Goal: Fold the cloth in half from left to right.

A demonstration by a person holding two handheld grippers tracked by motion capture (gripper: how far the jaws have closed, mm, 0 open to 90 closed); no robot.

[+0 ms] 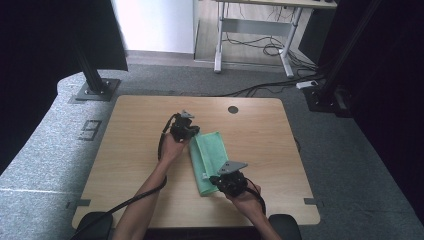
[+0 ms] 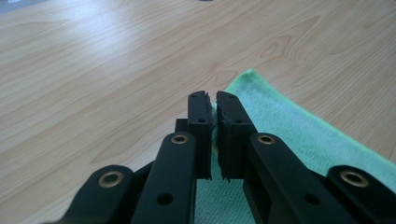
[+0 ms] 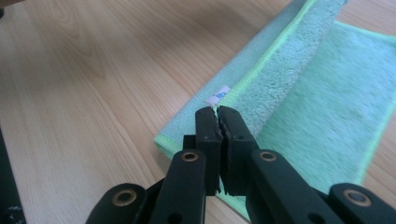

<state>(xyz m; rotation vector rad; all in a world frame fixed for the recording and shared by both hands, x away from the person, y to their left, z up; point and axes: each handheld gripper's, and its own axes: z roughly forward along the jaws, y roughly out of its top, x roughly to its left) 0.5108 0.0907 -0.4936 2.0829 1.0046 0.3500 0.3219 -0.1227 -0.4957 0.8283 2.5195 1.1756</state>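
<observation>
green cloth [image 1: 210, 160] lies folded lengthwise on the wooden table [image 1: 130, 150], a bit right of the middle, long side running away from the person. small white tag [image 3: 218, 95] with a blue mark sits on the cloth's folded edge, writing too small to read. a mirrored "9"-like mark [image 1: 90, 130] is on the grey carpet [image 1: 45, 145] left of the table.

left gripper [image 1: 192, 134] is at the far left corner of the cloth; in the left gripper view the jaws stand nearly together with a thin strip of green cloth pinched between the pads, left gripper [image 2: 214, 109]. right gripper [image 1: 223, 186] is at the near end of the cloth; in the right gripper view its jaws are pressed together over the near edge, right gripper [image 3: 218, 116], pads seem to nip the cloth edge, upper layer lifted a little along the fold.

table top is light wood grain with a round dark cable hole [image 1: 233, 109] near the far edge. around it: grey carpet, black frame posts [image 1: 90, 70] on base plates, a white desk frame [image 1: 260, 35] with loose cables [image 1: 260, 47] at the back, dark curtains at both sides.
</observation>
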